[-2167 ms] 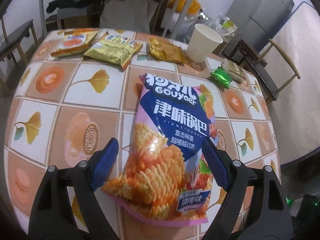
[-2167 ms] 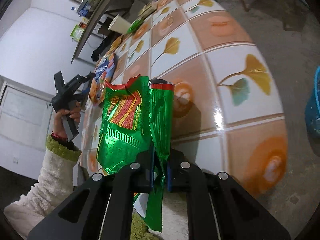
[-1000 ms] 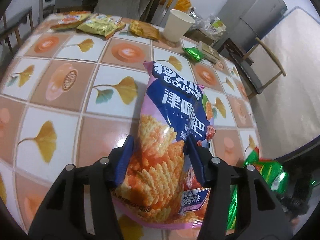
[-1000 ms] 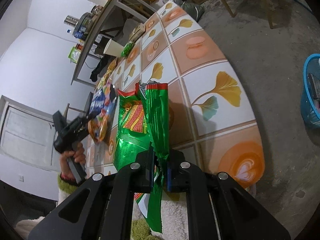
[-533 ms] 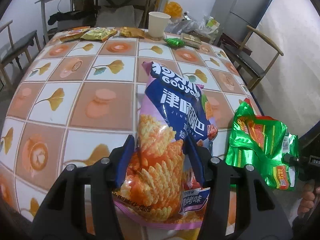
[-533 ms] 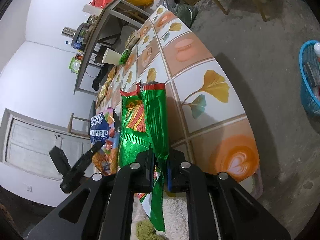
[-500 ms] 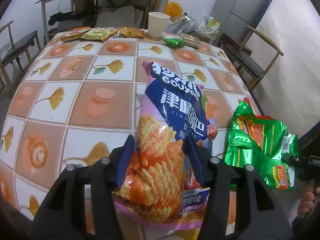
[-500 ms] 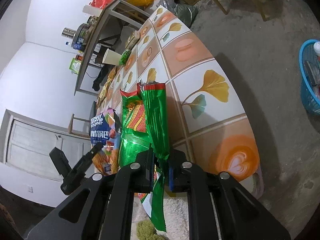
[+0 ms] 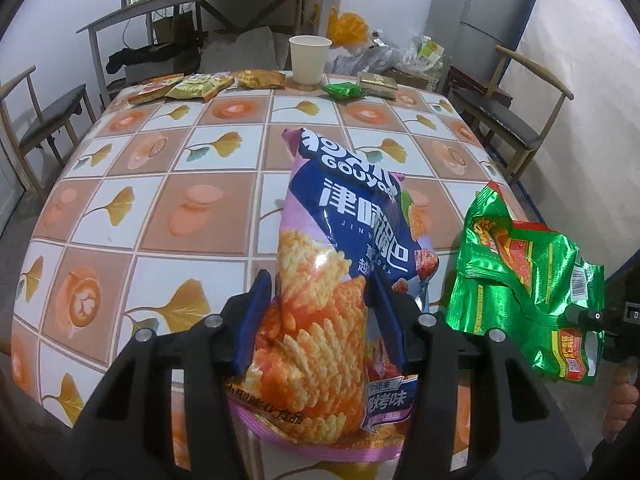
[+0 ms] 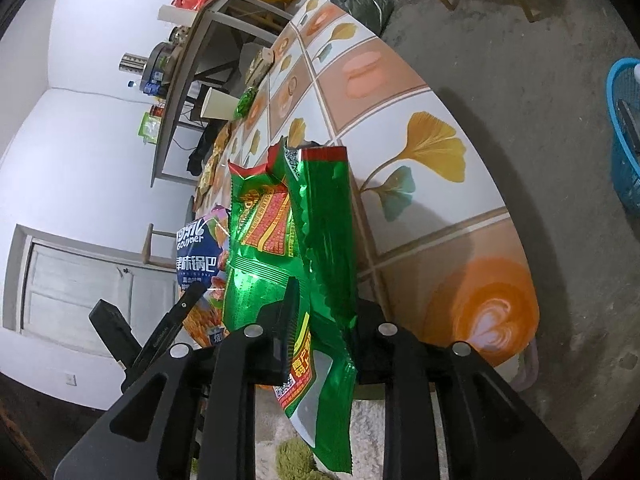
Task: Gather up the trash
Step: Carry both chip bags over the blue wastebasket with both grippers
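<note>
Trash still lines the far edge of the tiled table (image 9: 140,208): flat snack packets (image 9: 200,86), a paper cup (image 9: 309,58) and a small green wrapper (image 9: 343,90). Over the near edge the left gripper (image 9: 320,316) clamps the purple-and-orange chip bag (image 9: 332,280), its long axis pointing away toward the cup. By the near right corner the green bag (image 10: 296,248) stands lengthwise between the right gripper (image 10: 324,332) jaws, which have just been opening and no longer pinch it
</note>
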`<action>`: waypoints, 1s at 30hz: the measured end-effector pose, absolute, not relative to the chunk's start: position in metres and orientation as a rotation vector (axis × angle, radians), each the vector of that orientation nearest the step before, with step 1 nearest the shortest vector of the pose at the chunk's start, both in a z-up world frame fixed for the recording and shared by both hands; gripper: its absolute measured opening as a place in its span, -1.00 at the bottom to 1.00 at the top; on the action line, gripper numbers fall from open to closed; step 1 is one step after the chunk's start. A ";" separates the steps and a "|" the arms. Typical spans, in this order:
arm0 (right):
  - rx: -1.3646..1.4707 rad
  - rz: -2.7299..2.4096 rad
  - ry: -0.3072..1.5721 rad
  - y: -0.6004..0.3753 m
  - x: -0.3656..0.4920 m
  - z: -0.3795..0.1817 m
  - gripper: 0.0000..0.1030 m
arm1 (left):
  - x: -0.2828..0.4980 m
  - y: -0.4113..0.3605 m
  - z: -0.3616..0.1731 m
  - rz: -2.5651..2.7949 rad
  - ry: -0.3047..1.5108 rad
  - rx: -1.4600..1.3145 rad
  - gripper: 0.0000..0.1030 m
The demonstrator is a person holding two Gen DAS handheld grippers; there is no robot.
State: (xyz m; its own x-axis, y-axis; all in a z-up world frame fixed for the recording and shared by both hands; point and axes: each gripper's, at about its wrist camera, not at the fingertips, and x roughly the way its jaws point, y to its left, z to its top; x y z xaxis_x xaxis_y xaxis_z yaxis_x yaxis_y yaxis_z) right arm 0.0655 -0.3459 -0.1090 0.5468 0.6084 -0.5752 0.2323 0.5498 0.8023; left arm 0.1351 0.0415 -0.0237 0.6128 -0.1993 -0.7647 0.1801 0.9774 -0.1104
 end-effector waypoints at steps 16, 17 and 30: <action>1.033 0.296 0.958 -0.353 0.057 -0.105 -0.89 | 0.130 0.037 -0.019 -0.219 0.864 -0.022 -0.25; 1.034 0.296 0.953 -0.355 0.056 -0.104 -0.89 | 0.130 0.036 -0.019 -0.220 0.862 -0.023 -0.26; 1.060 0.262 0.768 -0.399 0.022 -0.061 -0.90 | 0.125 0.025 0.023 -0.325 0.785 -0.063 -0.35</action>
State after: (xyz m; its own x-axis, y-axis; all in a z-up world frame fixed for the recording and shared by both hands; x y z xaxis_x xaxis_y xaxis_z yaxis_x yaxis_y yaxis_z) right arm 0.0225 -0.3990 -0.0608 0.7168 0.5408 -0.4402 0.1592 0.4876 0.8584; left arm 0.1252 0.0246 0.0228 0.6606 -0.3106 -0.6835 0.2639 0.9484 -0.1759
